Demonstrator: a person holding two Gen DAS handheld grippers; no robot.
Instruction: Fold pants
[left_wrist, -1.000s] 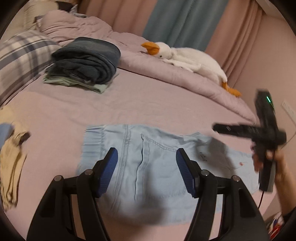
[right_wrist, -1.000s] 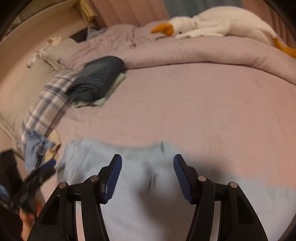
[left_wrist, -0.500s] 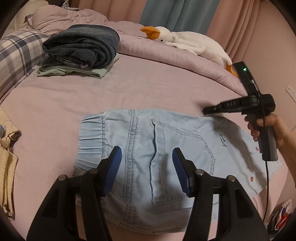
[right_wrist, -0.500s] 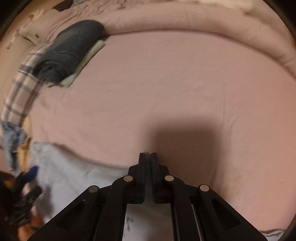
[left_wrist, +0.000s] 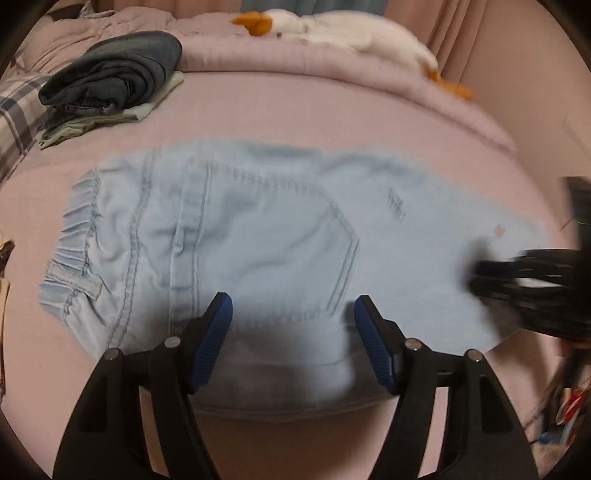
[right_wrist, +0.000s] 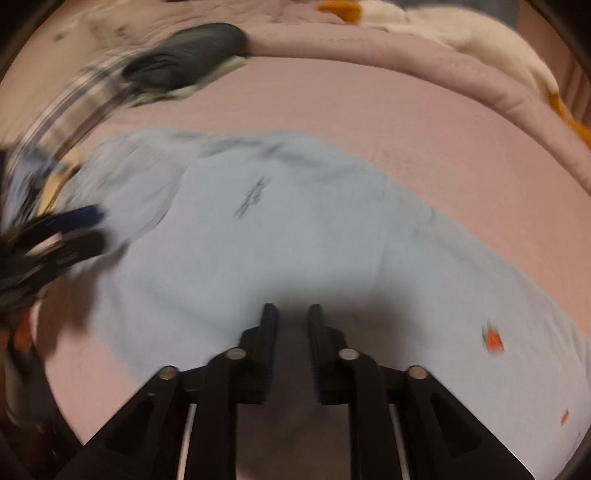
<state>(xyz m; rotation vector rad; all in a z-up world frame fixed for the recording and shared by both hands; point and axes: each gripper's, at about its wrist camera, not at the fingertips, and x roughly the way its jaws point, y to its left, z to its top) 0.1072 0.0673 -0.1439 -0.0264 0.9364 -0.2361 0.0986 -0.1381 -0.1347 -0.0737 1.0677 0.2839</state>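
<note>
Light blue denim pants (left_wrist: 266, 229) lie flat across the pink bed, elastic waistband to the left, legs to the right, back pocket up. They also show in the right wrist view (right_wrist: 295, 236). My left gripper (left_wrist: 293, 325) is open and empty, above the near edge of the pants by the seat. My right gripper (right_wrist: 292, 321) hovers over the near edge of the legs, its jaws a narrow gap apart and holding nothing. It appears blurred at the right of the left wrist view (left_wrist: 532, 280). The left gripper shows blurred at the left of the right wrist view (right_wrist: 62, 229).
A stack of folded dark jeans and pale green cloth (left_wrist: 110, 77) sits at the back left by a plaid pillow (left_wrist: 14, 122). A white stuffed goose (left_wrist: 332, 29) lies on the rolled pink duvet (left_wrist: 332, 74) at the back. The bed's near edge is just below the pants.
The right gripper was open, then shut, and now stands slightly apart; it swung down from above the bed to the pants' near edge. The left gripper moved closer to the pants and stayed open.
</note>
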